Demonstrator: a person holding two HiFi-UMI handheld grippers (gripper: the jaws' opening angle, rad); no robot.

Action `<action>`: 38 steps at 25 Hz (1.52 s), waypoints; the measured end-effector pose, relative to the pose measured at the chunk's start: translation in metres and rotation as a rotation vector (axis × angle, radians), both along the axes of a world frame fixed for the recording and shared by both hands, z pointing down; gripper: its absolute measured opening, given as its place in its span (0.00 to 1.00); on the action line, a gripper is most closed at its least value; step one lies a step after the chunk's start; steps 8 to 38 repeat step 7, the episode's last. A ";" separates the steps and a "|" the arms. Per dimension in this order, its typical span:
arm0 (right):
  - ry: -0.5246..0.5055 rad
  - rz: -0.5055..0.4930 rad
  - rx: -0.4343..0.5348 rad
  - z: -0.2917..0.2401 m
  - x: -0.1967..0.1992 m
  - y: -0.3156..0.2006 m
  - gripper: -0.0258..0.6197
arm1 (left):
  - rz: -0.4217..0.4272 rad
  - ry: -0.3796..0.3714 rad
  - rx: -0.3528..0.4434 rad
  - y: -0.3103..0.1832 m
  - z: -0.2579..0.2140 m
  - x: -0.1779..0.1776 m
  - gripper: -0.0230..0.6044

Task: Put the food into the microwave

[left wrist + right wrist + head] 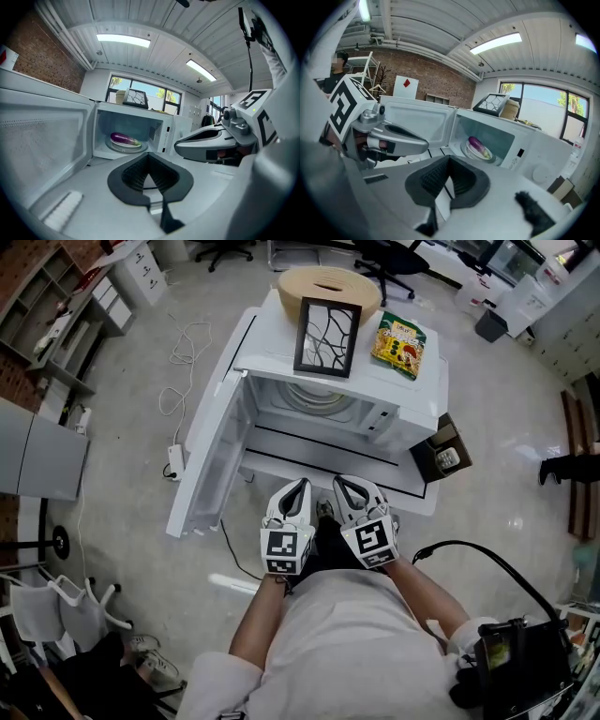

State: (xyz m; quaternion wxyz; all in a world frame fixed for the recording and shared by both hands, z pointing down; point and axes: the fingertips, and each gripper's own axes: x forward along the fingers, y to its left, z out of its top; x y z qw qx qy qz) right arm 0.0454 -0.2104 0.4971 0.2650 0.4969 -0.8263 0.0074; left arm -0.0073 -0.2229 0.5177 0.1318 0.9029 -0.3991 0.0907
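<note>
Food: eggplant [121, 138] on its plate [117, 145] inside the microwave [427, 390], loading apparently done | Door [211, 470]: wide open, closing likely all that remains | Left gripper [295, 491], right gripper [349, 488]: both closed, empty, side by side before the opening

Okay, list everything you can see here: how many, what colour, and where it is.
microwave: one, white, centre, door open
eggplant: one, purple, on the plate
plate: one, white, inside microwave
picture frame: one, black, atop microwave
round container: one, tan, behind frame
snack packet: one, green and yellow, right of frame
power strip: one, white, floor left of microwave
left gripper: one, white, shut, empty
right gripper: one, white, shut, empty
</note>
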 end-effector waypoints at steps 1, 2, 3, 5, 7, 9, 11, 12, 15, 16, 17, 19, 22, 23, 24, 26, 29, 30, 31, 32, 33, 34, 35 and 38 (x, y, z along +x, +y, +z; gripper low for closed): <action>0.001 -0.002 0.000 0.000 -0.001 -0.001 0.05 | -0.002 0.000 0.000 -0.001 0.000 -0.001 0.05; 0.003 -0.004 -0.001 0.000 -0.001 -0.001 0.05 | -0.003 0.000 0.000 -0.001 0.000 -0.001 0.05; 0.004 -0.005 -0.002 0.000 0.000 -0.002 0.05 | -0.004 0.001 0.001 -0.002 -0.001 0.000 0.05; 0.005 -0.006 -0.003 0.000 0.001 -0.003 0.05 | -0.005 0.001 0.001 -0.003 -0.001 0.001 0.05; 0.006 -0.007 -0.004 0.000 0.003 -0.005 0.05 | -0.004 0.002 0.002 -0.004 0.000 0.003 0.05; 0.006 -0.007 -0.004 0.000 0.003 -0.005 0.05 | -0.004 0.002 0.002 -0.004 0.000 0.003 0.05; 0.006 -0.007 -0.004 0.000 0.003 -0.005 0.05 | -0.004 0.002 0.002 -0.004 0.000 0.003 0.05; 0.006 -0.007 -0.004 0.000 0.003 -0.005 0.05 | -0.004 0.002 0.002 -0.004 0.000 0.003 0.05; 0.006 -0.007 -0.004 0.000 0.003 -0.005 0.05 | -0.004 0.002 0.002 -0.004 0.000 0.003 0.05; 0.006 -0.007 -0.004 0.000 0.003 -0.005 0.05 | -0.004 0.002 0.002 -0.004 0.000 0.003 0.05; 0.006 -0.007 -0.004 0.000 0.003 -0.005 0.05 | -0.004 0.002 0.002 -0.004 0.000 0.003 0.05; 0.006 -0.007 -0.004 0.000 0.003 -0.005 0.05 | -0.004 0.002 0.002 -0.004 0.000 0.003 0.05; 0.006 -0.007 -0.004 0.000 0.003 -0.005 0.05 | -0.004 0.002 0.002 -0.004 0.000 0.003 0.05; 0.006 -0.007 -0.004 0.000 0.003 -0.005 0.05 | -0.004 0.002 0.002 -0.004 0.000 0.003 0.05; 0.006 -0.007 -0.004 0.000 0.003 -0.005 0.05 | -0.004 0.002 0.002 -0.004 0.000 0.003 0.05; 0.006 -0.007 -0.004 0.000 0.003 -0.005 0.05 | -0.004 0.002 0.002 -0.004 0.000 0.003 0.05; 0.006 -0.007 -0.004 0.000 0.003 -0.005 0.05 | -0.004 0.002 0.002 -0.004 0.000 0.003 0.05; 0.006 -0.007 -0.004 0.000 0.003 -0.005 0.05 | -0.004 0.002 0.002 -0.004 0.000 0.003 0.05; 0.006 -0.007 -0.004 0.000 0.003 -0.005 0.05 | -0.004 0.002 0.002 -0.004 0.000 0.003 0.05; 0.006 -0.007 -0.004 0.000 0.003 -0.005 0.05 | -0.004 0.002 0.002 -0.004 0.000 0.003 0.05; 0.006 -0.007 -0.004 0.000 0.003 -0.005 0.05 | -0.004 0.002 0.002 -0.004 0.000 0.003 0.05; 0.006 -0.007 -0.004 0.000 0.003 -0.005 0.05 | -0.004 0.002 0.002 -0.004 0.000 0.003 0.05; 0.006 -0.007 -0.004 0.000 0.003 -0.005 0.05 | -0.004 0.002 0.002 -0.004 0.000 0.003 0.05; 0.006 -0.007 -0.004 0.000 0.003 -0.005 0.05 | -0.004 0.002 0.002 -0.004 0.000 0.003 0.05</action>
